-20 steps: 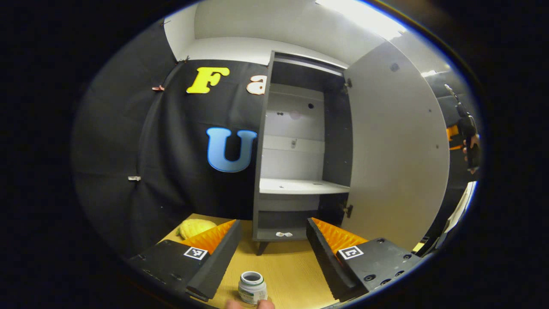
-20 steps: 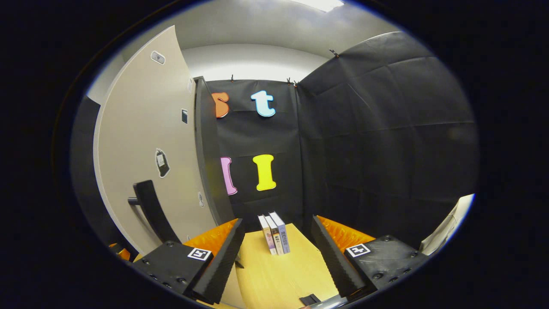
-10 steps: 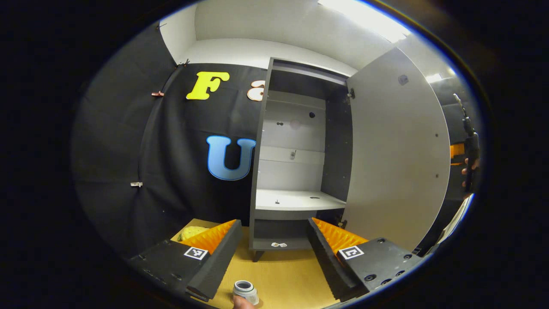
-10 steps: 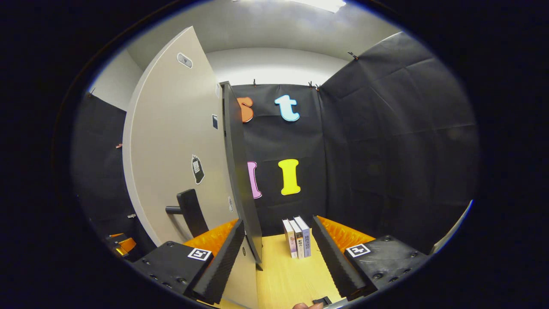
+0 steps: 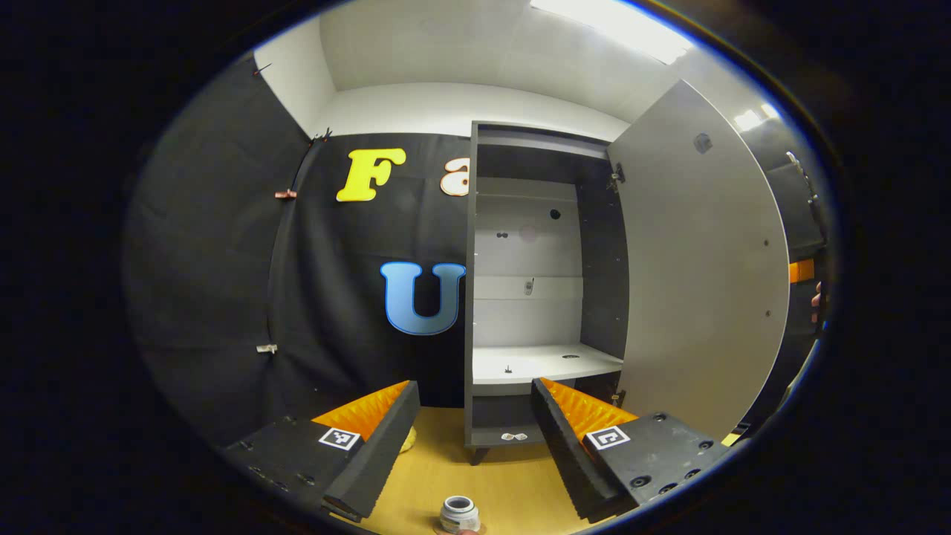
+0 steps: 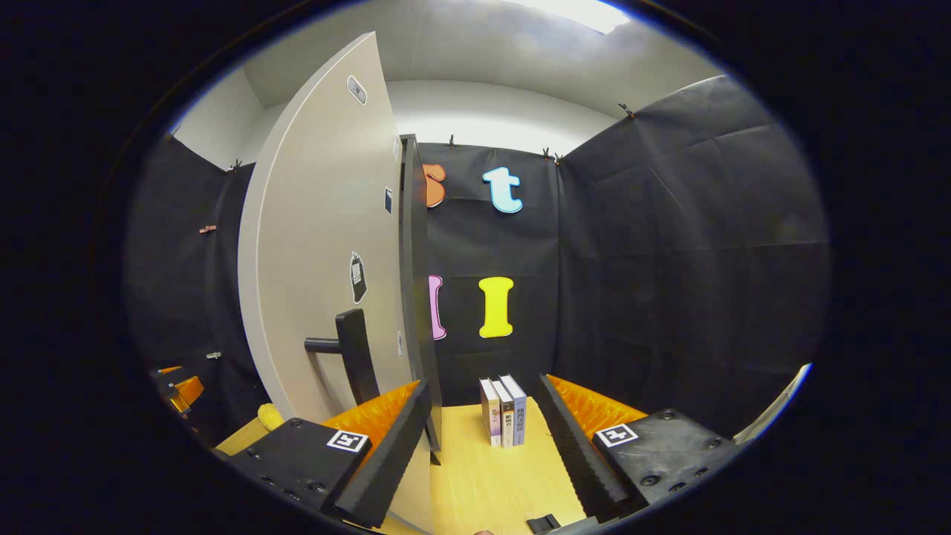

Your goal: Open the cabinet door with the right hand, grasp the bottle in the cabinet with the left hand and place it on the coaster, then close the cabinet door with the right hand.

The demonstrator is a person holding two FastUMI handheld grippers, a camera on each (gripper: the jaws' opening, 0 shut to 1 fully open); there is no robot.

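White bottle (image 5: pixel 458 514) upright on table, mouth up.

Cabinet (image 5: pixel 520 297): tall, narrow, dark grey frame with pale back panel and one pale shelf, standing upright on the wooden surface (image 5: pixel 505 483). Cabinet door (image 5: pixel 698 275): pale, hinged on the right side, swung wide open; its outer face carries a dark bar handle (image 6: pixel 353 364). Bottle (image 5: pixel 458 514): small, white, mouth open and upward, standing upright on the surface in front of the cabinet. Coaster beneath it barely discernible.

dark grey cabinet (image 5: pixel 598 260), white bottle (image 5: pixel 458 513)
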